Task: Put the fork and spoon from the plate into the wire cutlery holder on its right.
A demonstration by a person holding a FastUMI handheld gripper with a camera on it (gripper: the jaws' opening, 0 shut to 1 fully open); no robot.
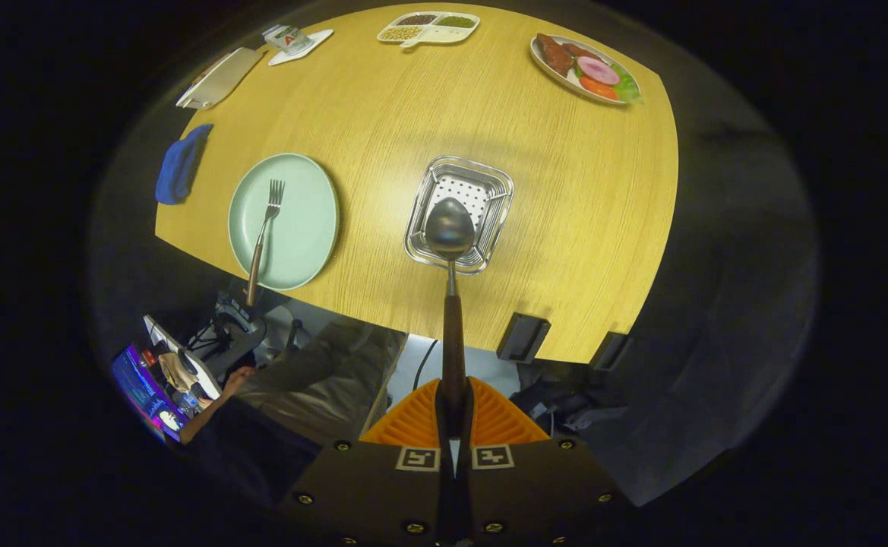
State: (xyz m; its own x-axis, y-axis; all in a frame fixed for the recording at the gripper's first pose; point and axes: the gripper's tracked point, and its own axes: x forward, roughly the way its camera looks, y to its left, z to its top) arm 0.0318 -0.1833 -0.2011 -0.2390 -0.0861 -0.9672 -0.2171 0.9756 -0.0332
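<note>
Spoon is hanging bowl-first over the holder, its handle clamped in the tool; fork is lying on the plate.

A staged dining set inside a recording booth: beyond the gripper, whose fingers clamp a spoon by its handle, a round wooden table carries a green plate with a fork, a wire cutlery holder, a platter of food and a divided dish; below the table's near edge, cables and a lit screen sit beside a seated person
</note>
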